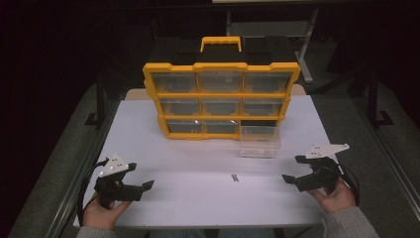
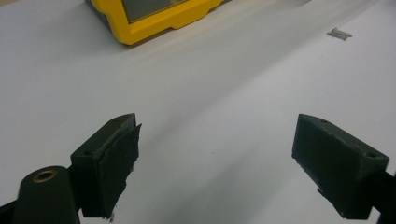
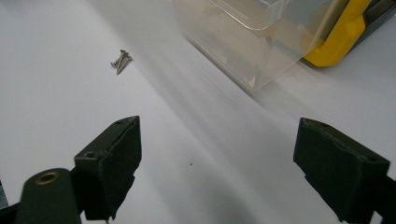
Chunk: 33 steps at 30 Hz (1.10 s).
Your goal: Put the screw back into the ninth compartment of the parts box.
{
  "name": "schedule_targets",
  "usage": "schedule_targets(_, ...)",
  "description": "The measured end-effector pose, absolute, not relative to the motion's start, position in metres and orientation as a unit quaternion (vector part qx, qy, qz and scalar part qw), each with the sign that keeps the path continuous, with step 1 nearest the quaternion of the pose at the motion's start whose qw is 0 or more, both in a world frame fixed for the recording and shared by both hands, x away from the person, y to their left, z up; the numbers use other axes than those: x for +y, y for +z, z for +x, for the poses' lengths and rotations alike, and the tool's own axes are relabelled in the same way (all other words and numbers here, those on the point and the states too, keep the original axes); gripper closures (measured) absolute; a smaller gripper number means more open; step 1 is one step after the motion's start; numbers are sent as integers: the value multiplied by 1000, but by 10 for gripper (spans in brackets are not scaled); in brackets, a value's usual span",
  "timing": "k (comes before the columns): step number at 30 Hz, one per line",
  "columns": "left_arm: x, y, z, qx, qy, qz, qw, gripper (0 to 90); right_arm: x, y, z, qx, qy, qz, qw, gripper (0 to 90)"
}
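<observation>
Left gripper [image 1: 148, 185], black two-jaw tool with a grey three-cornered plate on top, is held in the person's left hand [image 1: 101, 210] at the near left of the white rectangular table [image 1: 198, 193]; in the left gripper view [image 2: 217, 140] its jaws stand wide apart with bare table between them, holding nothing and touching nothing. Right gripper [image 1: 287, 179], same build, is held in the person's right hand [image 1: 339, 196] at the near right; in the right gripper view [image 3: 217, 140] its jaws are likewise spread wide, released, nothing between the pads. Small cluster of grey metal screws [image 1: 235, 177] lies on the table between the two grippers, well apart from both, nearer the right one; it appears at upper left of the right gripper view [image 3: 121, 59] and at upper right of the left gripper view [image 2: 340, 33]. Exact screw count cannot be told. Clear plastic drawer [image 1: 259, 141] sits on the table in front of the lower right slot of the yellow-framed parts organiser with clear drawers and a yellow carry handle [image 1: 221, 93], which stands upright at the far middle of the table. Drawer rear appears close to or touching the organiser's yellow frame [image 3: 343, 39]; contents of the drawer cannot be made out.
</observation>
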State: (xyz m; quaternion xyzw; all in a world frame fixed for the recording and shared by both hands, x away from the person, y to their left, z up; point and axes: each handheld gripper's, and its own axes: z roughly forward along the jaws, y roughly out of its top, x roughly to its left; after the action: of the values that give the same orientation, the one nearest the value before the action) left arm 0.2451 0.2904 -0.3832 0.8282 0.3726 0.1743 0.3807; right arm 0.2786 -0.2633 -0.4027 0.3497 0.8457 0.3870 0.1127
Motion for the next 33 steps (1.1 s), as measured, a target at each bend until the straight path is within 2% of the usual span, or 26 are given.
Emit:
schedule_targets(23, 290, -383, 244, 377, 173, 822, 391, 143, -254, -394, 284, 847, 395, 344, 93, 147)
schedule_targets(33, 290, -384, 245, 376, 170, 826, 385, 144, -220, -393, 296, 869, 373, 320, 57, 277)
